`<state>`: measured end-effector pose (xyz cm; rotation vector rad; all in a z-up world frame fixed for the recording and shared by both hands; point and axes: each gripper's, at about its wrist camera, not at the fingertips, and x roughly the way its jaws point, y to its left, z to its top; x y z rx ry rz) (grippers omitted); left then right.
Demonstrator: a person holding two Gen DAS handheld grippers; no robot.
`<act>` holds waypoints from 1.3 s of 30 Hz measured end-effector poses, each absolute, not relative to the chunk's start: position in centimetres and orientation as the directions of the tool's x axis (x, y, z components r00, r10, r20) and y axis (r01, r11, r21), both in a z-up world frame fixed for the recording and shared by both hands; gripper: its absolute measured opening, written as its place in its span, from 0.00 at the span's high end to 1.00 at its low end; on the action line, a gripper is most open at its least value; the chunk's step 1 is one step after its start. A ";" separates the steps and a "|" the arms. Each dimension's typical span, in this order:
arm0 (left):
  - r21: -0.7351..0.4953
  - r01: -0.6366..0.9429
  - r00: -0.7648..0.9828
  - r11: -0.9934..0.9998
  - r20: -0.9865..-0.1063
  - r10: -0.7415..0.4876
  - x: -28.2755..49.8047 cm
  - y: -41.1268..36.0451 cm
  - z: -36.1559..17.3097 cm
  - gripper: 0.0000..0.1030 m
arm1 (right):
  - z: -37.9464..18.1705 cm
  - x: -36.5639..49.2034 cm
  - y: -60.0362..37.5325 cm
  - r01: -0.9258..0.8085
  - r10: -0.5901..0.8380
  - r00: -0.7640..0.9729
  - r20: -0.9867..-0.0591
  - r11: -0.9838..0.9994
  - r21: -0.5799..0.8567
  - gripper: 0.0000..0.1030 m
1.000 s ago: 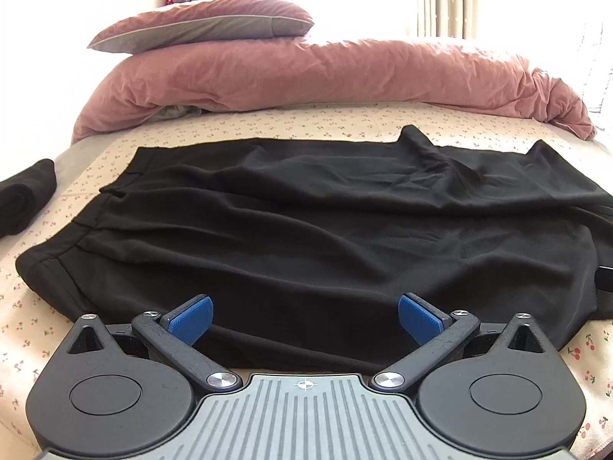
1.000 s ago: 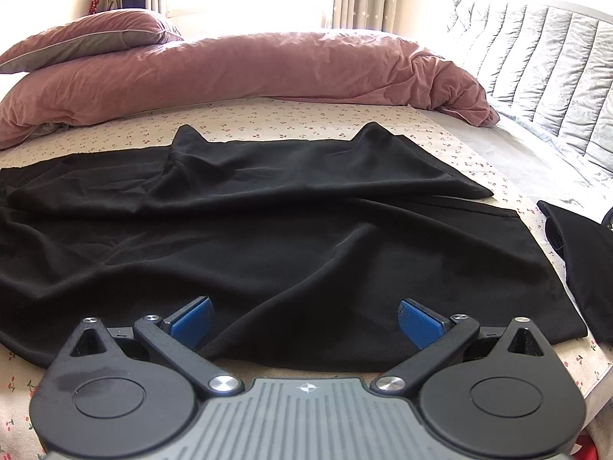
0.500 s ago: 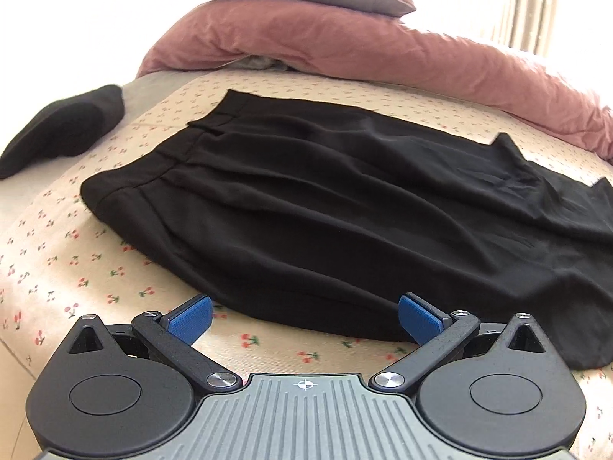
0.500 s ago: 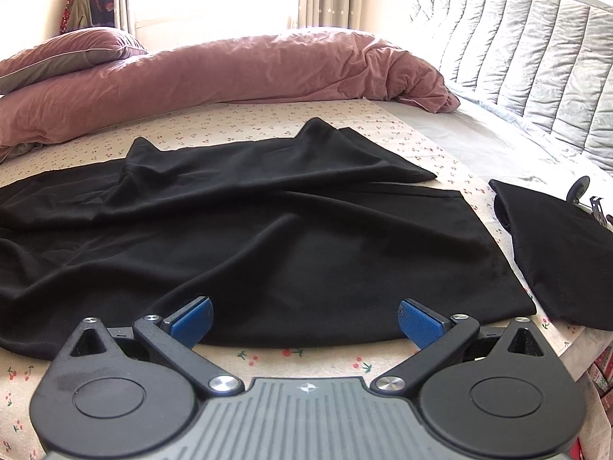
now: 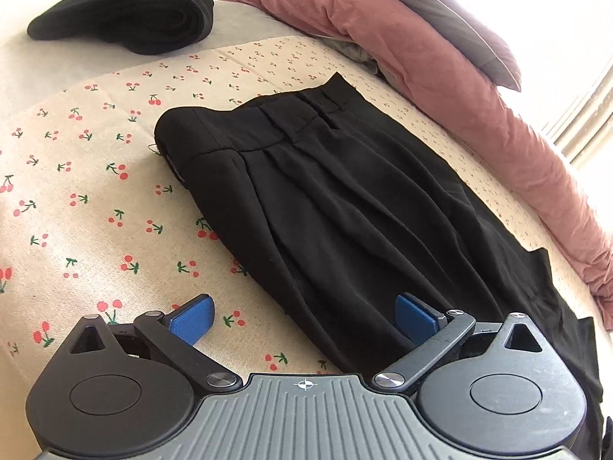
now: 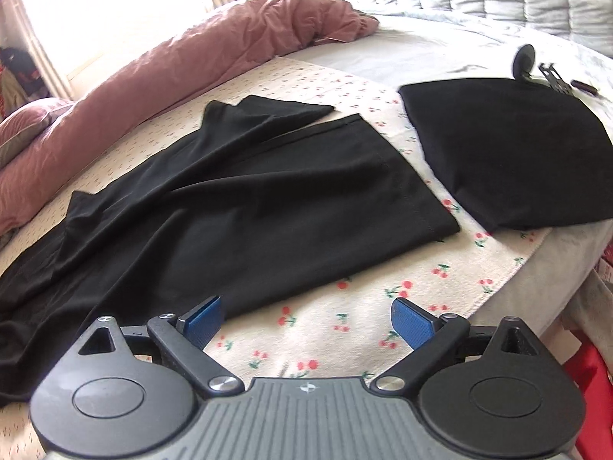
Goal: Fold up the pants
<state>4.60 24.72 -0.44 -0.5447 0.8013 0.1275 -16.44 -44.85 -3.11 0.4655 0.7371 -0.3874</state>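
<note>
You had the black pants [image 5: 345,207] spread lengthwise over the cherry-print sheet [image 5: 88,207], waistband [image 5: 245,130] toward the left edge of the bed, leg hems [image 6: 406,188] toward the right edge, with one leg lying loose and skewed behind the other. Your left gripper [image 5: 302,318] hung wide open with nothing in it, its right pad over the near side of the hip, its left pad over bare sheet. Your right gripper [image 6: 306,320] was equally wide and empty, just short of the near leg's edge.

My read: you were lining up to pinch waistband and hem together. Done well, that meant catching both layers at each end, near the corners, and lifting evenly so the crooked far leg didn't drag into a crease.

Against a second earlier, both views had swung outward. The left one had gone from the middle of the garment to the waistband end, with the folded dark bundle [image 5: 126,19] by the far left corner now large in view. The right one had turned to the hems and the second black garment [image 6: 505,153] at the right edge. The jaws' spread looked unchanged.
</note>
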 end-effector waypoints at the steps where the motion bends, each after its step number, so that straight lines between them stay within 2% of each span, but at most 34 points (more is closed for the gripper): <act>1: -0.418 -0.306 0.703 0.855 -0.705 -0.093 4.8 24.8 -0.5 0.05 | -3.6 -16.5 -45.6 0.514 -0.172 0.675 -0.717 0.807 0.290 0.13; 4: -0.423 -0.307 0.715 0.852 -0.694 -0.087 5.2 24.8 -0.8 0.20 | -4.7 -16.4 -47.5 0.552 -0.149 0.686 -0.712 0.744 0.376 0.17; 6: -0.415 -0.312 0.719 0.855 -0.691 -0.073 5.6 24.9 -0.9 0.47 | -4.6 -15.8 -48.3 0.560 -0.164 0.699 -0.696 0.730 0.390 0.26; 7: -0.401 -0.321 0.716 0.858 -0.696 -0.057 5.9 24.9 -1.0 0.55 | -4.7 -15.3 -48.6 0.571 -0.179 0.699 -0.693 0.724 0.388 0.34; 9: -0.374 -0.340 0.712 0.863 -0.701 -0.024 6.1 25.1 -1.1 0.78 | -5.2 -14.3 -49.5 0.592 -0.202 0.693 -0.692 0.707 0.387 0.53; 10: -0.361 -0.350 0.707 0.864 -0.707 -0.009 6.2 25.2 -1.1 0.85 | -5.3 -14.0 -49.7 0.603 -0.220 0.689 -0.690 0.702 0.379 0.75; 11: -0.346 -0.358 0.706 0.867 -0.708 0.008 6.1 25.4 -1.0 0.96 | -5.3 -13.8 -50.1 0.614 -0.237 0.683 -0.691 0.698 0.367 0.97; 13: -0.352 -0.348 0.711 0.869 -0.703 0.000 5.8 25.7 -0.6 0.99 | -5.2 -14.2 -50.9 0.609 -0.237 0.697 -0.677 0.694 0.385 0.97; 17: -0.373 -0.336 0.726 0.865 -0.687 -0.014 4.1 27.0 1.0 0.99 | -3.3 -15.8 -51.3 0.614 -0.314 0.708 -0.633 0.717 0.331 0.98; 19: -0.386 -0.326 0.727 0.863 -0.686 -0.032 3.5 27.8 1.7 0.98 | -2.5 -16.6 -51.8 0.597 -0.290 0.720 -0.630 0.723 0.349 0.99; 23: -0.374 -0.317 0.711 0.872 -0.702 -0.042 2.4 28.9 2.3 0.98 | -2.2 -17.2 -51.2 0.584 -0.300 0.692 -0.656 0.767 0.266 0.99; 27: -0.351 -0.322 0.677 0.879 -0.735 -0.046 1.0 29.6 1.7 0.97 | -2.6 -18.1 -51.2 0.583 -0.291 0.673 -0.680 0.775 0.246 0.99; 31: -0.283 -0.324 0.609 0.903 -0.792 -0.029 0.6 29.3 -0.1 0.96 | -3.5 -18.2 -51.3 0.589 -0.288 0.639 -0.713 0.779 0.214 1.00; 34: -0.256 -0.317 0.598 0.913 -0.801 -0.017 1.1 28.9 -0.1 0.94 | -4.3 -17.6 -51.2 0.593 -0.291 0.607 -0.740 0.786 0.177 1.00; 36: -0.228 -0.302 0.604 0.926 -0.797 0.001 1.2 28.3 0.4 0.87 | -4.4 -17.1 -51.0 0.588 -0.294 0.597 -0.747 0.793 0.158 0.98; 37: -0.212 -0.300 0.609 0.930 -0.793 0.015 1.2 27.9 0.7 0.82 | -4.3 -17.0 -50.9 0.581 -0.297 0.596 -0.746 0.800 0.145 0.91; 38: -0.181 -0.307 0.612 0.934 -0.790 0.047 1.0 27.5 1.2 0.65 | -4.0 -17.0 -50.7 0.572 -0.298 0.597 -0.745 0.810 0.134 0.82; 39: -0.155 -0.317 0.620 0.936 -0.780 0.081 0.8 27.2 1.7 0.35 | -3.7 -17.0 -50.5 0.567 -0.301 0.594 -0.746 0.814 0.123 0.63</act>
